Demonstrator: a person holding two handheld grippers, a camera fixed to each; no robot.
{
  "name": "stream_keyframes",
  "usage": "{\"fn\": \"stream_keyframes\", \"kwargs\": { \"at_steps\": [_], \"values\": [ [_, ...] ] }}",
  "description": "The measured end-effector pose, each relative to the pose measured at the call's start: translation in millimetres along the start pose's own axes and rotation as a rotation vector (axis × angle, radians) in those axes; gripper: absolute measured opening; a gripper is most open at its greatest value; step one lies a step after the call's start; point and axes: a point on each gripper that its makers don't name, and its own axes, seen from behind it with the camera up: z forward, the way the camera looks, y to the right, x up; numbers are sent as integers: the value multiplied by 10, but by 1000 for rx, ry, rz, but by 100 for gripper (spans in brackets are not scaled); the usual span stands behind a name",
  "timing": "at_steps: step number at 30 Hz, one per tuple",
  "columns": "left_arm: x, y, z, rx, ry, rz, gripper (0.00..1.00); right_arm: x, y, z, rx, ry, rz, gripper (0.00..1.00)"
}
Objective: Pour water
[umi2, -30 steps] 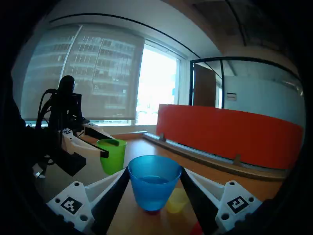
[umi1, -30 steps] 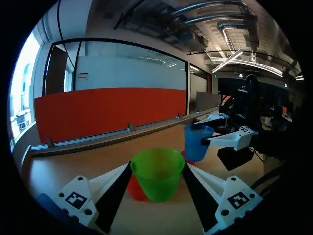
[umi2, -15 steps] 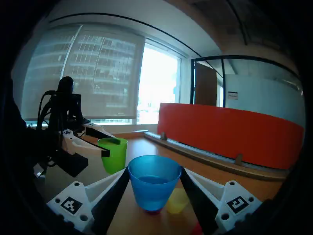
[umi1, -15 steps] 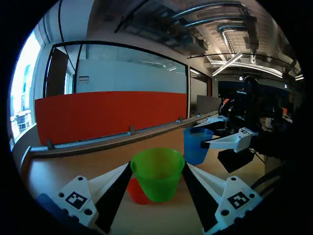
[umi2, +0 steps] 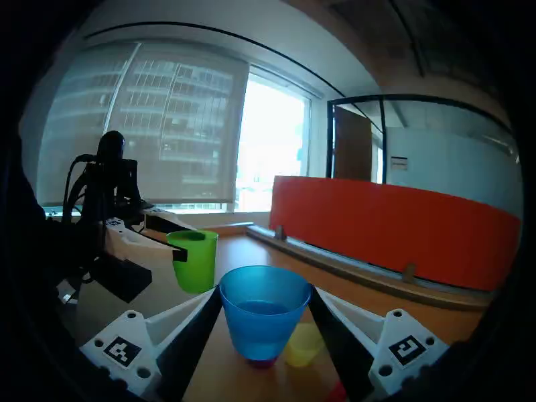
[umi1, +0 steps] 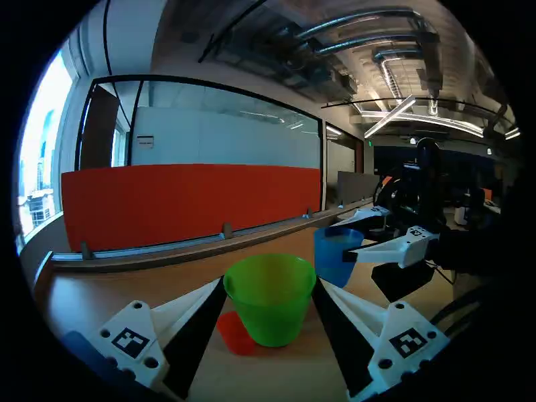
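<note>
In the left gripper view my left gripper (umi1: 269, 305) is shut on a green cup (umi1: 270, 296), held upright above the wooden table (umi1: 134, 295). The right gripper (umi1: 348, 251) farther off at the right holds a blue cup (umi1: 333, 254). In the right gripper view my right gripper (umi2: 265, 311) is shut on the blue cup (umi2: 264, 309), upright with water inside. The left gripper (umi2: 177, 254) with the green cup (umi2: 193, 260) hangs at the left, a little higher than the blue cup's rim.
A small red cup (umi1: 234, 331) stands on the table below the green cup. A yellow cup (umi2: 303, 343) and a red one (umi2: 261, 362) sit below the blue cup. An orange partition (umi1: 187, 201) runs along the table's far edge.
The left gripper has lifted the green cup a little; the red cup beneath it shows lower and smaller. In the right gripper view the green cup sits slightly higher. The blue cup stays put.
</note>
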Motion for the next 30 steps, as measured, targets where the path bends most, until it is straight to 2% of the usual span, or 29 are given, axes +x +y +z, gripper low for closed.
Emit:
{"fn": "stream_keyframes", "kwargs": {
  "at_steps": [9, 18, 30],
  "values": [
    [34, 42, -19, -10, -1, 11, 89, 45, -6, 11, 10, -7, -26, 94],
    [38, 7, -47, -6, -3, 14, 89, 102, -23, 51, 28, -24, -70, 94],
    [3, -11, -47, -12, -11, 16, 89, 162, -30, 103, 62, -60, -160, 94]
  ]
}}
